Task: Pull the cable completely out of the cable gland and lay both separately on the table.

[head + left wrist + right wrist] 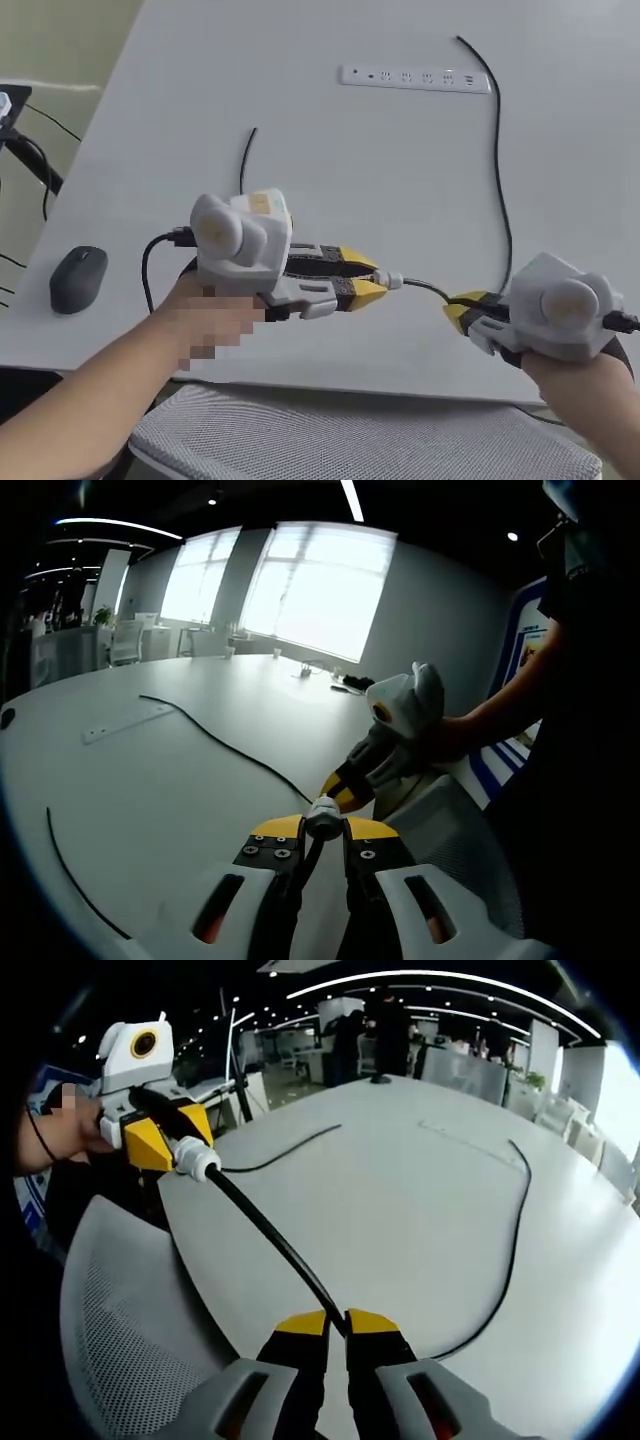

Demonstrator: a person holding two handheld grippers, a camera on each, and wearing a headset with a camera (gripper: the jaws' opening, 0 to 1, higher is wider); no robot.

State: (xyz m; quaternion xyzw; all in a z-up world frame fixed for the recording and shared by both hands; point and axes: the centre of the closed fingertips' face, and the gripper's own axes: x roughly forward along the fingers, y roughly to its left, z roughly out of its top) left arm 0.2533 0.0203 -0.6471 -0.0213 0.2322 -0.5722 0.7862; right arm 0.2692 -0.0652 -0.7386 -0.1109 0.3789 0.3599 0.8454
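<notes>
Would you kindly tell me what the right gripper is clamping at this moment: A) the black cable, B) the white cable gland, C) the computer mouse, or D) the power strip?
A: in the right gripper view, the right gripper has its jaws shut on the black cable, which leads up to the white cable gland held by the left gripper.

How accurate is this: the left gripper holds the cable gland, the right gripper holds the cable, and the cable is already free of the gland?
The cable is not free: the right gripper view shows it running into the cable gland held by the left gripper. The rest is right.
</notes>
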